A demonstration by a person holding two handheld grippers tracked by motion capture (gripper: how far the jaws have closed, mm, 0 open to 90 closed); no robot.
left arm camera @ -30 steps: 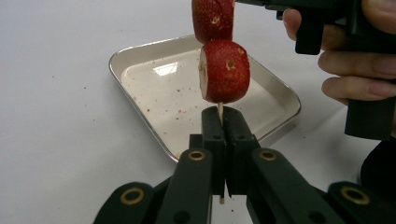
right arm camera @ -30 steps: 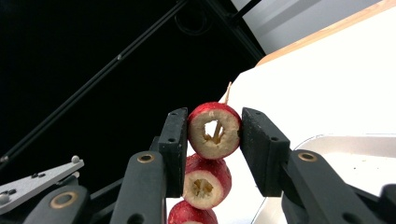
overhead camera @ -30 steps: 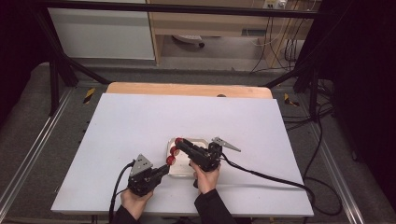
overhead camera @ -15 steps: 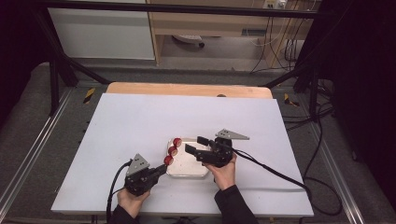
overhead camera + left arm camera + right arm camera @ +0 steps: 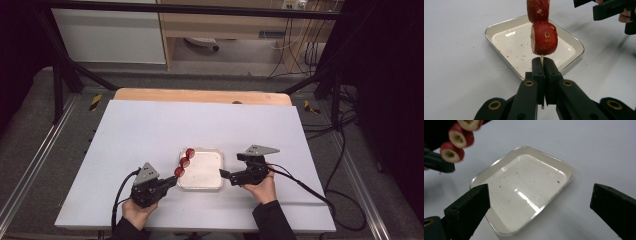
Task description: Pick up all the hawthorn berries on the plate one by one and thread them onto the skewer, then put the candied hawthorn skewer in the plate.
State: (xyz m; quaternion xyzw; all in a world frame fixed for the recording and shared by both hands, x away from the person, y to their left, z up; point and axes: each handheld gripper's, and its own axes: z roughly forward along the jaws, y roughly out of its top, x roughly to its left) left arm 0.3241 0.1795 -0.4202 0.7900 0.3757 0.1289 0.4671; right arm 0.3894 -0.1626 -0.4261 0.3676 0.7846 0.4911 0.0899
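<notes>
Clearly, the left gripper (image 5: 541,67) is clamped on the bare end of a thin wooden skewer (image 5: 541,59), its two black jaws pressed together with the stick pinched between them. Just past the jaw tips, the skewer carries round red fruit slices (image 5: 544,37), dark red on the skin with a pale cut face and a small hole at the centre; they look like hawthorn or small apple pieces, though the view is too coarse to be sure. Three slices can be counted in the high view (image 5: 184,162), strung one after another in a line leading away from the jaws, over the near edge of the tray.

One shallow white tray (image 5: 207,172) with rounded corners lies beyond the left gripper's tips, its floor dotted with red specks. The right gripper (image 5: 230,174) sits just beside the tray's opposite edge, its jaws standing wide apart after having just been opening, nothing between them but the tray (image 5: 524,195) seen farther off.
</notes>
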